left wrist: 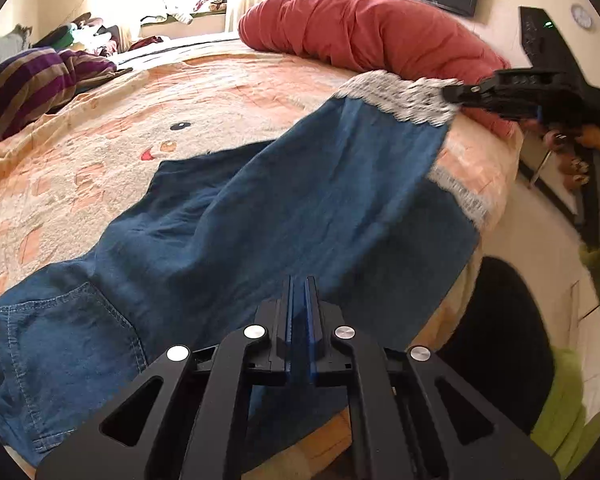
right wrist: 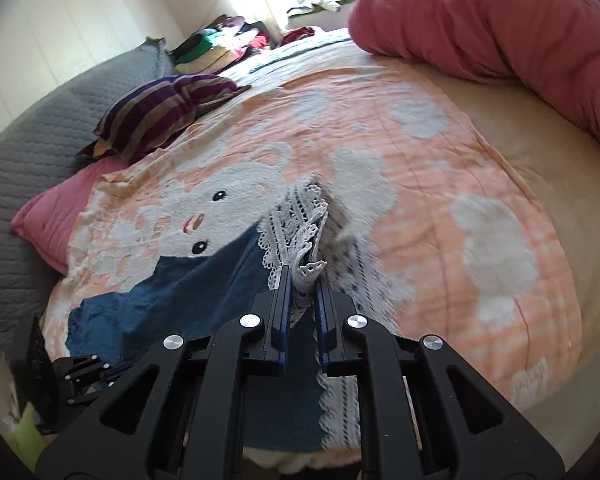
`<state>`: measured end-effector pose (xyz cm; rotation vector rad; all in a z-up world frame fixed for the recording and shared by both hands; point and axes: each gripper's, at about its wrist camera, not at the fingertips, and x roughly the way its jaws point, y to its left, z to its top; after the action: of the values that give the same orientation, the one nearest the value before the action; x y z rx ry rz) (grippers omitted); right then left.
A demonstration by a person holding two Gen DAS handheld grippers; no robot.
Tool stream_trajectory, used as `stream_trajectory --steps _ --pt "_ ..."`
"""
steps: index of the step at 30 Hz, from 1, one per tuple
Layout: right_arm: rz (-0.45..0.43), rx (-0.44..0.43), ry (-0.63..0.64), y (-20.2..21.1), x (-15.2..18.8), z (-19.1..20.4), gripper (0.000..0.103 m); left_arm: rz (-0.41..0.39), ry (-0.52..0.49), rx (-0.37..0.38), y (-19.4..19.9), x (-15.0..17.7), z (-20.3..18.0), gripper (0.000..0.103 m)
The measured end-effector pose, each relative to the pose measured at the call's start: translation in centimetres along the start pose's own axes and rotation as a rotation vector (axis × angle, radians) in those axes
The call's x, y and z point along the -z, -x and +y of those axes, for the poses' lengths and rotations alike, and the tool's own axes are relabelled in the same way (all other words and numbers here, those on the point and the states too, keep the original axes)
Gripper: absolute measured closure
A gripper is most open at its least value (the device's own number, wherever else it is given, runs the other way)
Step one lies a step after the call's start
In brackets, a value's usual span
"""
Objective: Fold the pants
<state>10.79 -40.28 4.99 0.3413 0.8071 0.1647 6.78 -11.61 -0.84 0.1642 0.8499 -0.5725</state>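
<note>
**Pants stretched between both grippers**

We see the blue pants [left wrist: 260, 216] lying lengthwise on the bed [left wrist: 228, 92], waist nearest, lace hems farthest. Our left gripper [left wrist: 300, 292] pinches denim at the near edge, tilted down. Our right gripper [right wrist: 303, 280] clamps one lace hem [right wrist: 300, 232], raised above the bed.

Blue denim pants [left wrist: 284, 208] with white, seemingly lace hems [right wrist: 300, 220]; peach-and-white blanket [right wrist: 440, 184]; red bolster [left wrist: 364, 32].

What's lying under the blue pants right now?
The blue pants lie on an orange cartoon blanket; its print continues beneath them, hidden.
</note>
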Motion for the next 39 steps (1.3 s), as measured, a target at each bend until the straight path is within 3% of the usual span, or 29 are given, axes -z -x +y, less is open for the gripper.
stream_trajectory --steps 5,8,12,15,16,17,18,30,37,39 --pt "0.004 -0.019 -0.062 0.8 1.7 -1.8 0.097 0.003 -0.026 0.014 -0.1 0.3 -0.6 0.095" --pt "0.002 -0.017 -0.066 1.3 2.2 -2.2 0.097 -0.036 -0.071 0.051 0.8 0.2 -1.7 0.064" --pt "-0.012 -0.027 -0.076 2.2 2.6 -2.4 0.097 -0.053 -0.154 0.098 0.7 0.3 -3.7 0.061" --pt "-0.015 -0.031 -0.081 2.6 2.8 -2.4 0.097 -0.047 -0.251 0.029 -0.4 0.6 -5.4 0.061" --pt "-0.015 -0.03 -0.081 2.7 2.9 -2.3 0.097 -0.041 -0.278 -0.012 -1.0 0.6 -5.8 0.061" --pt "-0.015 -0.029 -0.082 2.7 3.0 -2.4 0.097 -0.037 -0.288 -0.028 -1.3 0.6 -5.9 0.073" --pt "-0.015 -0.031 -0.087 2.8 3.1 -2.4 0.097 -0.027 -0.303 -0.042 -1.7 0.6 -6.0 0.102" --pt "0.064 -0.005 -0.133 1.8 7.8 -4.4 0.097 0.016 -0.281 0.036 -0.3 2.0 -5.0 0.101" --pt "0.108 0.053 -0.123 0.0 9.9 -5.3 0.096 0.062 -0.273 0.053 -1.3 2.5 -5.1 0.09" --pt "0.106 0.063 -0.103 0.3 9.9 -5.1 0.09 0.062 -0.248 0.079 -0.6 2.4 -4.7 0.065"
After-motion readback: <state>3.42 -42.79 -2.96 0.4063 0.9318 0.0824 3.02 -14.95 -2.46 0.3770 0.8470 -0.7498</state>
